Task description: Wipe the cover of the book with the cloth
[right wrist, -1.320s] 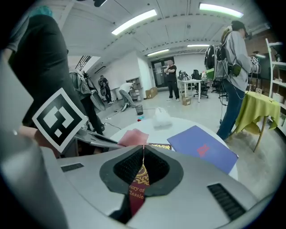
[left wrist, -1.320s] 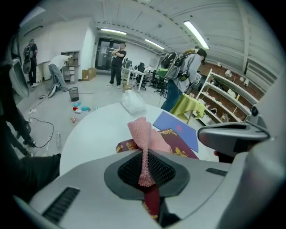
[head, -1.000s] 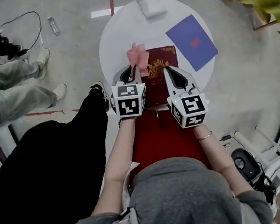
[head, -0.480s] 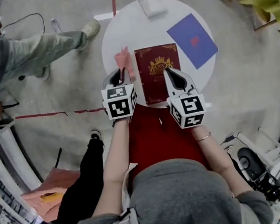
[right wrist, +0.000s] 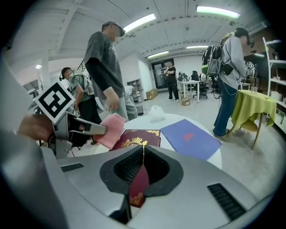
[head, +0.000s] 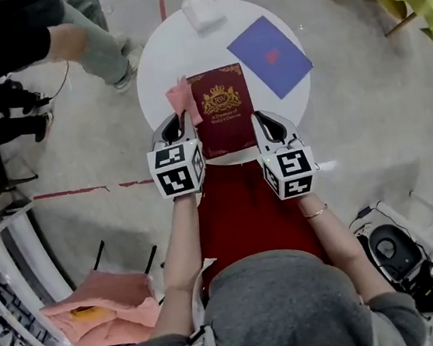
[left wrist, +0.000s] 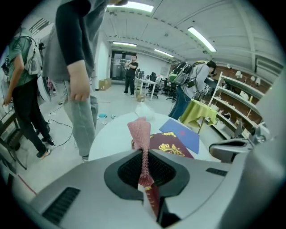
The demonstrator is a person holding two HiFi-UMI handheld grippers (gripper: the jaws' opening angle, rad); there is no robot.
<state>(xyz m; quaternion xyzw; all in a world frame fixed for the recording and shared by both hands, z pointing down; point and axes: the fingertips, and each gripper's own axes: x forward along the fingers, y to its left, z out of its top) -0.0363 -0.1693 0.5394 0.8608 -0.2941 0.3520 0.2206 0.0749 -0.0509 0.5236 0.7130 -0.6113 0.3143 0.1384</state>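
A dark red book (head: 223,111) with a gold crest lies on the round white table (head: 160,65), near its front edge. My right gripper (head: 262,120) is shut on the book's near right corner, and that corner (right wrist: 138,181) shows pinched between the jaws in the right gripper view. My left gripper (head: 182,121) is shut on the pink cloth (head: 181,98). The cloth stands up from the jaws at the book's left edge, beside the cover. In the left gripper view the cloth (left wrist: 142,134) rises from the closed jaws, with the book (left wrist: 172,150) just to its right.
A blue folder (head: 267,44) lies at the table's right. A white crumpled bag (head: 200,7) sits at the far edge. A person (head: 94,34) stands close to the table's far left. Pink fabric (head: 99,300) lies on a chair at lower left.
The left gripper has carried the cloth leftward off the cover to the book's left edge. The right gripper has kept its hold on the book. A bystander has walked round to the table's far left.
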